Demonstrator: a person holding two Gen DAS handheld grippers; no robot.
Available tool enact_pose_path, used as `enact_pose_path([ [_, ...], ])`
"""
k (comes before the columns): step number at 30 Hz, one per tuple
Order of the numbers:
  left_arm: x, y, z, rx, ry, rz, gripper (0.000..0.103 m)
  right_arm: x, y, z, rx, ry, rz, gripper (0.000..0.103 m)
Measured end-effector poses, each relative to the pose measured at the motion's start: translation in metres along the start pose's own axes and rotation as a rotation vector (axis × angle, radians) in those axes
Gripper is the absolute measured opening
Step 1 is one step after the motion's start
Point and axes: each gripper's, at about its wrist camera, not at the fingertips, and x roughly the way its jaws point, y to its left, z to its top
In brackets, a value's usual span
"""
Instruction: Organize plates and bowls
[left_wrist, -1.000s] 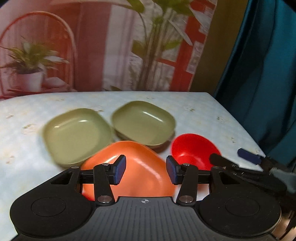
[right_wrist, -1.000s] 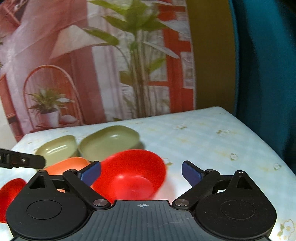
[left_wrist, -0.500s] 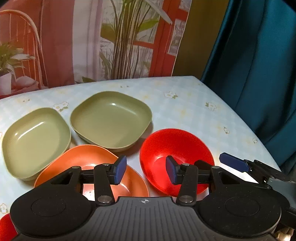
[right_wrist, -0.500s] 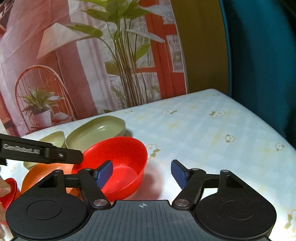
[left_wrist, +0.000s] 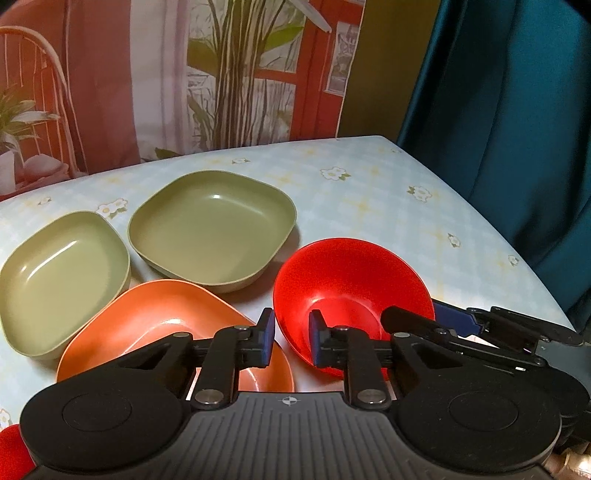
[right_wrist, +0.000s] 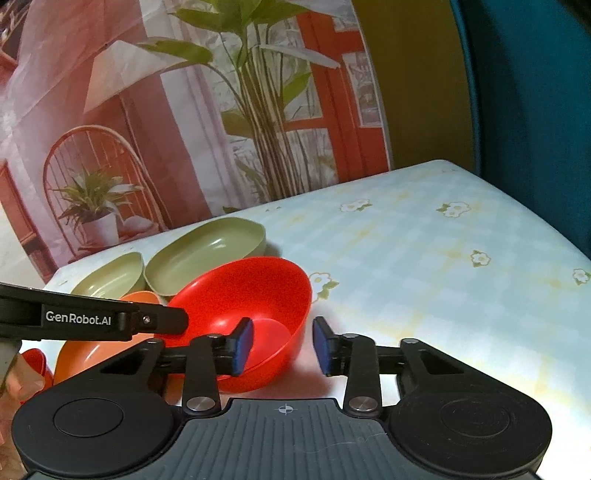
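The red bowl sits on the flowered tablecloth at 3 o'clock of the orange dish, with two olive-green square dishes at its 10 o'clock. The left gripper has just closed tight on the bowl's near-left rim. The right gripper has been closing; its jaws straddle the opposite rim, the outer pad still clear of the wall.

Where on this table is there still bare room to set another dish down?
Bare: the flowered cloth right of the red bowl, out to the edge by the teal curtain, and the strip behind the larger green dish, toward the backdrop. Crowded: the near left, where the smaller green dish, orange dish and red bowl sit close together.
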Motion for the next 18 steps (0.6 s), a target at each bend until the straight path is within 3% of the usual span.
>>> enact_pose_path([
  [18,-0.040,0.009,0.002,-0.013,-0.066,0.026,0.021,-0.019,0.028,0.028,-0.101,-0.044,0.016,0.029],
])
